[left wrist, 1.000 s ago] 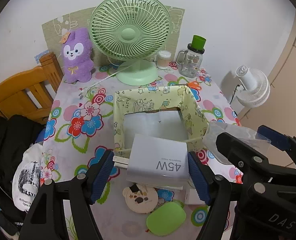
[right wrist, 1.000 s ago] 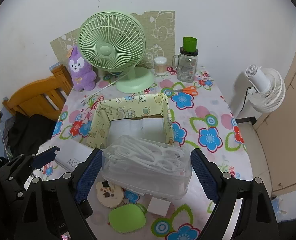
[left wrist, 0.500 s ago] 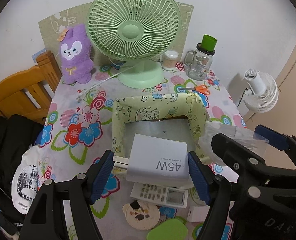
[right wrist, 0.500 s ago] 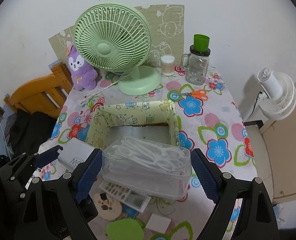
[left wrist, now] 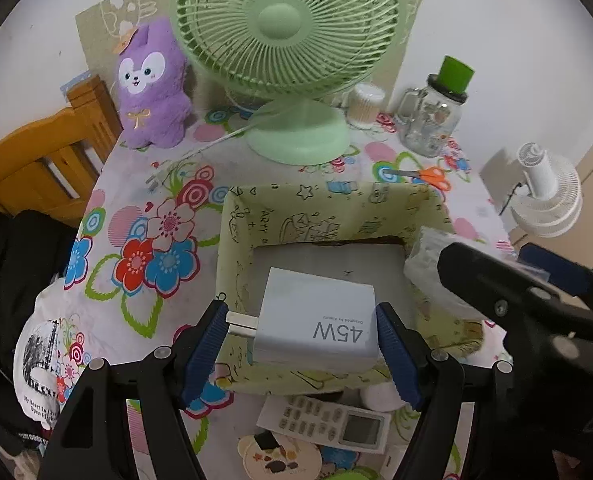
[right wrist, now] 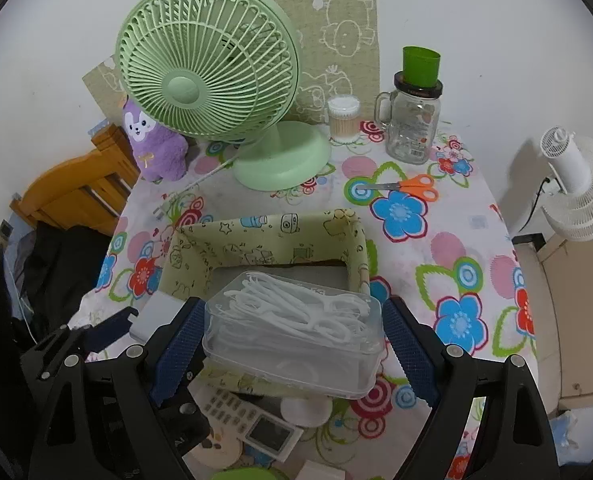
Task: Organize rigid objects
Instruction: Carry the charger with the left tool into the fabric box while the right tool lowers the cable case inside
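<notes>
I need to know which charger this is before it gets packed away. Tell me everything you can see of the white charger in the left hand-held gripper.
The white charger is a boxy block of smooth, matte-looking plastic with rounded edges. Grey print on its top reads "45W", with a smaller line beside it too fine to read. Metal plug prongs stick out of one end, against one blue pad. The left hand-held gripper clamps it end to end, holding it roughly level above the near wall of the cartoon-print box. No cable is attached.

Two wrist fisheye views, side by side, look steeply down along each hand-held gripper, close above the tabletop (left wrist: 136, 200); both share the patterned box (left wrist: 336, 208) (right wrist: 264, 236) and green fan (left wrist: 284, 28) (right wrist: 204, 64).
</notes>
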Demonstrator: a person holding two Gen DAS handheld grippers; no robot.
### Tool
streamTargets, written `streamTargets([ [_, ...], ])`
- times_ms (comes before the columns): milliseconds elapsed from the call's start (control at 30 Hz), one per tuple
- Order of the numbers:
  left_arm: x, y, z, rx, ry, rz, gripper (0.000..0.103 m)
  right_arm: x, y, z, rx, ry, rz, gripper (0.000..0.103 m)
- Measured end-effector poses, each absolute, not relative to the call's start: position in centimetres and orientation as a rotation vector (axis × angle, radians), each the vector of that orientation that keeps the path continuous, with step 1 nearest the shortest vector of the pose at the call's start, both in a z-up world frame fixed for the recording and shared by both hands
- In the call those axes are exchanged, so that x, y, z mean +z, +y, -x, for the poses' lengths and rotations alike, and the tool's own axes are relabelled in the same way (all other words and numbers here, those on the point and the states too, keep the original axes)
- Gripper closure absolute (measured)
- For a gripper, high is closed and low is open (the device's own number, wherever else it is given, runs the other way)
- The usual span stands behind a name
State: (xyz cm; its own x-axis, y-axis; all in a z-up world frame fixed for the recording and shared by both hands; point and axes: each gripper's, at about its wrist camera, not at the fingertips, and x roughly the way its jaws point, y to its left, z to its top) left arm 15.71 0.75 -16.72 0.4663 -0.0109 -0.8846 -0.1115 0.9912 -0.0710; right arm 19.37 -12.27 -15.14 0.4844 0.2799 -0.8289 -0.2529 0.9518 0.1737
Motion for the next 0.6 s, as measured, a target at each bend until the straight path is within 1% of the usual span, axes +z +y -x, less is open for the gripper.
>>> streamTargets([
  [600,-20.0,0.4,-17.2,0.137,1.136,0.177,0.027,-17.6,-11.3,-22.9,0.352,0.996,0.029,0.013],
])
